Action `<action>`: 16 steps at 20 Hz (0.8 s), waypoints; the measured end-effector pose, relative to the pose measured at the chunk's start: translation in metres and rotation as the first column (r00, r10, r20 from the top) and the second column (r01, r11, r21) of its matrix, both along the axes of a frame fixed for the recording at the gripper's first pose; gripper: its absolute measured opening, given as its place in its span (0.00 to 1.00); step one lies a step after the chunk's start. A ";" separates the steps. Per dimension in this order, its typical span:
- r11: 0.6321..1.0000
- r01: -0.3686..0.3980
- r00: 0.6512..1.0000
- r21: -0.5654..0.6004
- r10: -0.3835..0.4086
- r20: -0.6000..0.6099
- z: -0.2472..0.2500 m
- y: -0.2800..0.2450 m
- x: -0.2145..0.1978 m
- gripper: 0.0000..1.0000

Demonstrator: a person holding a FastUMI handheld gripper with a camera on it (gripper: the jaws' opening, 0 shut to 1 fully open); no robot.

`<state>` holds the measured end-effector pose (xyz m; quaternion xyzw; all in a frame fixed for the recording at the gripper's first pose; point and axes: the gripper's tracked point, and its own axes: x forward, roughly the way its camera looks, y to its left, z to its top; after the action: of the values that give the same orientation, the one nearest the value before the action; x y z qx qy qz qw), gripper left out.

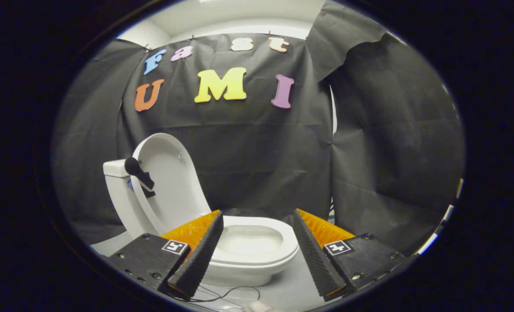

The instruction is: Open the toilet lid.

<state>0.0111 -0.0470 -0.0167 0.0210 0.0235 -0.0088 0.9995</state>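
Black cloth (257, 147) drapes the far wall of the booth, and a pale floor (291, 290) runs beneath everything. At the far left stands the toilet's tank (118, 197), white, with a dark flush lever (138, 172) jutting from its upper front. Just right of the tank, the toilet lid (170, 182) stands raised, leaning back against the tank with its inner face turned toward the bowl. Nearer and further right sits the toilet seat (261, 247), a white oval ring lying flat on the bowl, which looks clean and bare inside. A thin dark cable (235, 292) loops across the floor near the base.

Nearest of all, the gripper (257, 247) hovers with its two fingers spread wide apart, grasping nothing; the seat and bowl lie between and just beyond the fingertips, while the lid is off to the left, beyond the left finger and well apart from it.

Judging by how things lie, the task appears essentially finished: the lid is already up and resting in place. Nothing obvious remains except perhaps drawing the gripper clear. Whether the lid is fully settled against the tank cannot be told for certain.
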 end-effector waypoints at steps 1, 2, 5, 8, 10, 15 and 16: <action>1.000 -0.006 1.000 0.028 0.007 -0.009 -0.003 0.001 0.002 0.99; 0.999 -0.005 1.000 0.036 0.005 -0.013 -0.007 -0.001 0.005 0.99; 1.000 0.010 0.999 0.014 -0.009 -0.032 -0.018 -0.004 0.007 1.00; 1.000 0.002 0.999 0.028 -0.001 -0.038 -0.020 -0.006 0.007 1.00; 1.000 0.012 0.999 0.026 -0.011 -0.036 -0.020 -0.009 0.008 1.00; 0.999 0.022 0.999 0.039 -0.021 -0.026 -0.015 -0.014 0.007 1.00; 0.999 0.026 0.999 0.039 -0.025 -0.025 -0.015 -0.017 0.007 0.99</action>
<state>0.0177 -0.0636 -0.0315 0.0409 0.0358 -0.0216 0.9983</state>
